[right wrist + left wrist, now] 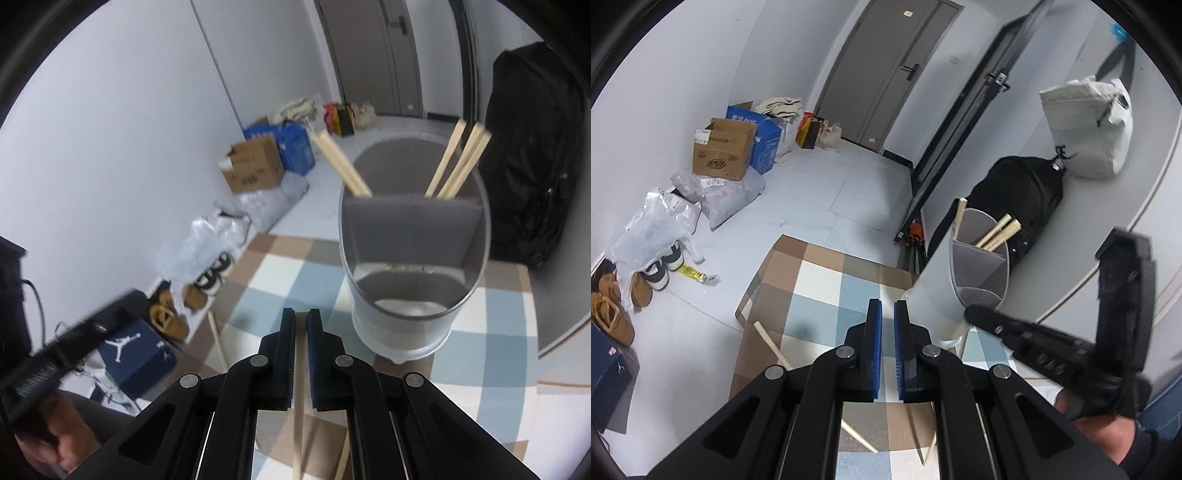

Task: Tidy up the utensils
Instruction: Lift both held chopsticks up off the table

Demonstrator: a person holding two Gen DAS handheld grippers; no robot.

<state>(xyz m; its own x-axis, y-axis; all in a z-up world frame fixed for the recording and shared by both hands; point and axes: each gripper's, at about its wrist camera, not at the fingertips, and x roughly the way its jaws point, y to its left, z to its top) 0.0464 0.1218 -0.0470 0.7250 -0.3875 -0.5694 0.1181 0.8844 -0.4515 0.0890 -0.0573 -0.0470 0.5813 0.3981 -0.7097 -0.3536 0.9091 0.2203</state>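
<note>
A grey divided utensil holder [413, 258] stands on the checked tablecloth [280, 280]; several wooden chopsticks [458, 166] lean in its back compartment. It also shows in the left wrist view [982, 254]. My right gripper [301, 314] is shut on a single chopstick [298, 406], held above the cloth just left of and in front of the holder. My left gripper [887, 306] is nearly shut with a narrow gap and nothing between the pads. Loose chopsticks [774, 345] lie on the cloth beneath it. The right gripper [1071, 332] shows at the right of the left wrist view.
The small table's left edge [746, 295] drops to a tiled floor with shoes [657, 273], plastic bags and cardboard boxes [724, 151] along the wall. A black backpack [1019, 195] stands behind the holder. A blue shoebox [136, 354] sits on the floor at left.
</note>
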